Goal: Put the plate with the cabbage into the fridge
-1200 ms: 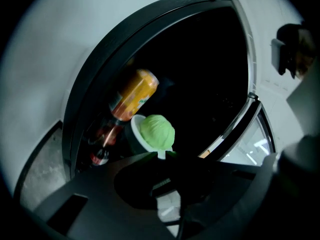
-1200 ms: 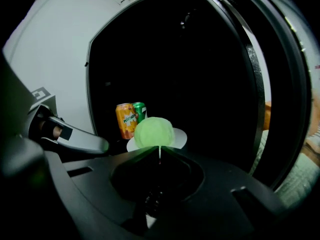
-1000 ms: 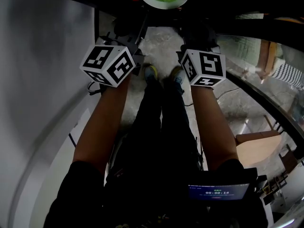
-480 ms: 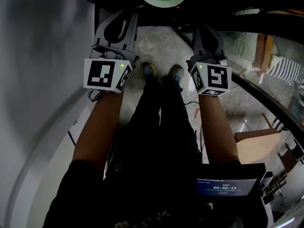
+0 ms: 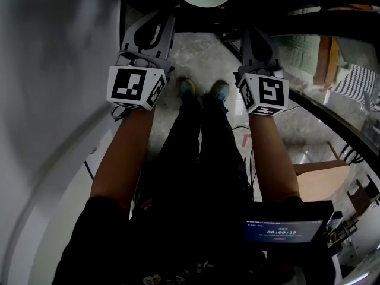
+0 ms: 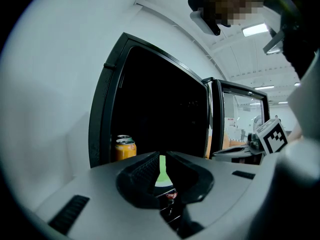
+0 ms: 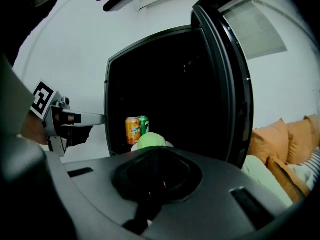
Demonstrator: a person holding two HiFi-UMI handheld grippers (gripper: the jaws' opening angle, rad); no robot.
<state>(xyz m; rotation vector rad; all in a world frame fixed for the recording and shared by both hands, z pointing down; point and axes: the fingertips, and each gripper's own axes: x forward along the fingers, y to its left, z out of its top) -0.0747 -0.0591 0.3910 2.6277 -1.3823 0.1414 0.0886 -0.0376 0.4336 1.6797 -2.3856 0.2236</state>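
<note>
The fridge point(image 7: 165, 84) stands open and dark, its door point(image 7: 227, 79) swung to the right of the right gripper view. An orange can point(image 7: 132, 130) and a green can point(image 7: 143, 124) stand low in the opening. Just in front of them sits the plate point(image 7: 168, 144) with the cabbage point(image 7: 151, 140). In the head view it lies at the top centre, beyond both tools and touching neither. Orange cushions point(image 7: 287, 136) show at the far right. Both forearms reach forward side by side above the person's shoes point(image 5: 203, 89). The left gripper point(image 5: 155, 25) has its jaws pressed nearly together, only a green sliver showing between them. The right gripper point(image 5: 255, 37) is clenched on nothing.
</note>
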